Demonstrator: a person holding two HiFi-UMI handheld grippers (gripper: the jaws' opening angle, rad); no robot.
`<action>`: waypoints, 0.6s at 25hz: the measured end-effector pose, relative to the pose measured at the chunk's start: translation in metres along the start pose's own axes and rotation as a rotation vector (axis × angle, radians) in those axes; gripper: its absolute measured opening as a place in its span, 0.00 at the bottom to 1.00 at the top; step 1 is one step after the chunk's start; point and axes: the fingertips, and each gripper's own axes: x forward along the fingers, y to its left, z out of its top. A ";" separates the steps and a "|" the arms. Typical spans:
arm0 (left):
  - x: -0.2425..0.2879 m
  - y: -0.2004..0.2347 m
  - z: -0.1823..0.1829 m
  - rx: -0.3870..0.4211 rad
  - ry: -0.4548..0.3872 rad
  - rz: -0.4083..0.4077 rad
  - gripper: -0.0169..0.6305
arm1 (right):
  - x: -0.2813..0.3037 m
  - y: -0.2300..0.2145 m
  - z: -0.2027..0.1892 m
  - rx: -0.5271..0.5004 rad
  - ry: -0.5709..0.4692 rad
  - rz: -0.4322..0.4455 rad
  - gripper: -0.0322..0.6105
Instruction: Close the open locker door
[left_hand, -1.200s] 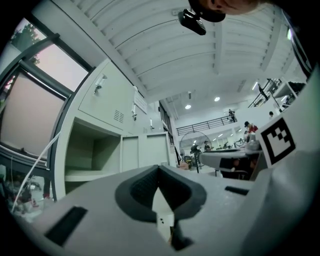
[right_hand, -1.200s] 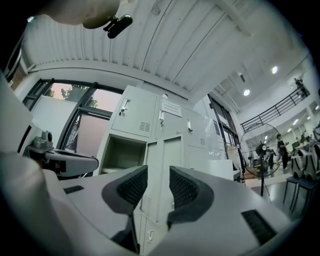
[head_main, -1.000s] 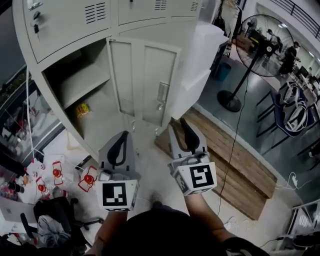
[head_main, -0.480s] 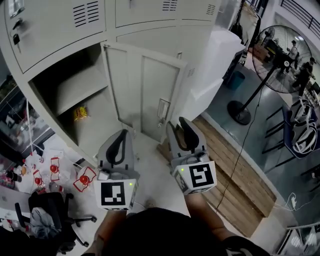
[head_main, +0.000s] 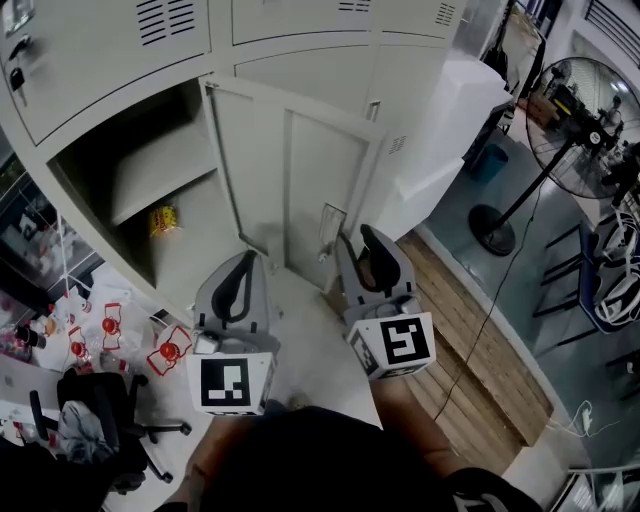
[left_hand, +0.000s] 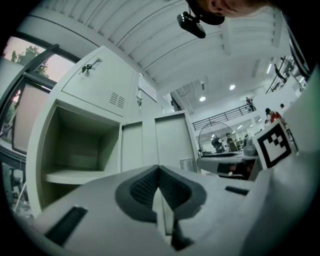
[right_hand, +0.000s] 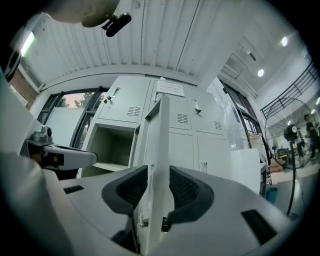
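The grey locker's open door (head_main: 300, 170) stands swung out from its compartment (head_main: 130, 170), with the latch (head_main: 329, 222) near its free edge. My left gripper (head_main: 244, 262) is low in front of the compartment, jaws shut and empty; in the left gripper view the pads meet at the left gripper (left_hand: 159, 172). My right gripper (head_main: 366, 240) is just beside the door's free edge. In the right gripper view the door's edge (right_hand: 159, 140) shows in the gap of the right gripper (right_hand: 157, 182), whose jaws stand apart. I cannot tell whether they touch it.
A yellow packet (head_main: 163, 218) lies on the locker's lower shelf. Red-and-white items (head_main: 165, 352) and an office chair (head_main: 90, 425) sit on the floor at left. A wooden board (head_main: 480, 330), a white cabinet (head_main: 440, 130) and a standing fan (head_main: 590, 110) are at right.
Both grippers have moved closer to the locker, and the door now looms larger. The door itself has not visibly swung. Left jaws stay shut.
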 end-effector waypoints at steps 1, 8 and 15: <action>0.002 0.000 0.000 -0.001 0.000 -0.001 0.02 | 0.002 0.000 -0.001 0.000 0.005 0.004 0.25; 0.010 -0.001 0.001 0.010 0.009 -0.037 0.02 | 0.007 -0.003 -0.006 0.010 0.027 -0.001 0.25; 0.013 0.001 0.002 0.008 0.012 -0.053 0.02 | 0.011 -0.003 -0.013 0.031 0.046 0.009 0.25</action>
